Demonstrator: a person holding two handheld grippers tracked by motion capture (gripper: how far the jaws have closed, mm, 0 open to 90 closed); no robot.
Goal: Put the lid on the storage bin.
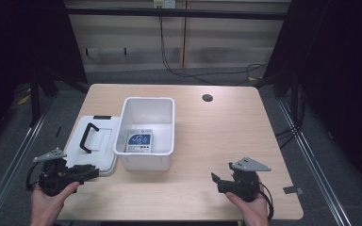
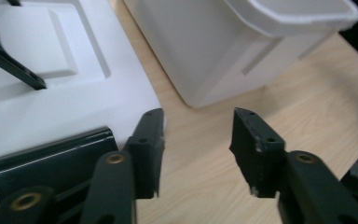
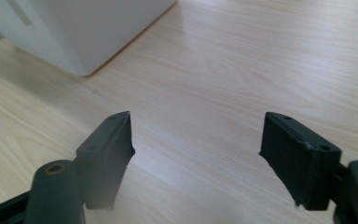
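Note:
A white plastic bin (image 1: 148, 153) stands open on the wooden table (image 1: 217, 132), with a blue and white packet (image 1: 139, 140) lying flat on its bottom. Its white lid (image 1: 101, 150) with a black handle (image 1: 88, 137) lies flat to the bin's left. My left gripper (image 1: 93, 173) is at the lid's near corner, open, with nothing between its fingers. In the left gripper view the left gripper (image 2: 198, 126) points at the gap between the lid (image 2: 74, 88) and the bin (image 2: 214, 51). My right gripper (image 1: 218, 182) hovers over bare table near the front right. In the right gripper view the right gripper (image 3: 196, 126) is wide open and empty.
A round cable hole (image 1: 207, 98) sits at the table's far right. The bin's near corner (image 3: 74, 32) shows at the upper left of the right gripper view. Dark floor and metal rails flank the table on both sides.

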